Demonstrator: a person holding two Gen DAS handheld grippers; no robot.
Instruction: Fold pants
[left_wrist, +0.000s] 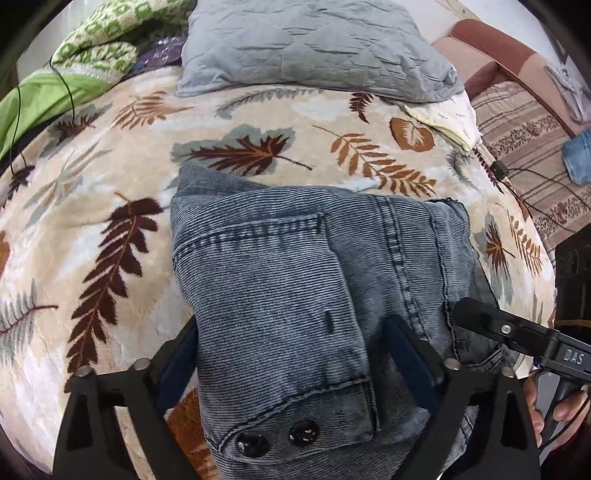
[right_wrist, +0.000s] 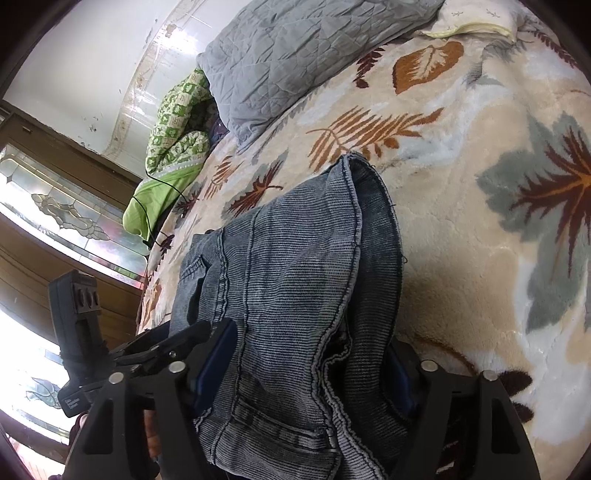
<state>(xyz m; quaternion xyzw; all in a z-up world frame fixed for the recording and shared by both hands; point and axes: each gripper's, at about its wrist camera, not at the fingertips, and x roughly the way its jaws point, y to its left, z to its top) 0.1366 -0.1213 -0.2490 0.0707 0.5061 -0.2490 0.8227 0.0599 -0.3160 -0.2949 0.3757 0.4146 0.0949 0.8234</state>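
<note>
The grey-blue corduroy pants (left_wrist: 280, 280) lie folded into a thick bundle on the leaf-patterned blanket (left_wrist: 110, 155). My left gripper (left_wrist: 291, 339) straddles the waistband end, near two dark buttons (left_wrist: 277, 437), with the cloth filling the gap between its fingers. My right gripper (right_wrist: 306, 343) grips the other side of the bundle (right_wrist: 295, 258), fingers set around several layers. The right gripper's finger (left_wrist: 517, 332) shows at the right of the left wrist view. The left gripper (right_wrist: 162, 347) shows at the left of the right wrist view.
A grey quilted pillow (left_wrist: 306, 48) lies at the far side of the bed, with a green patterned quilt (left_wrist: 96, 48) to its left. A black cable (left_wrist: 524, 173) runs off the bed's right edge. A striped couch (left_wrist: 524, 140) with a blue cloth stands to the right.
</note>
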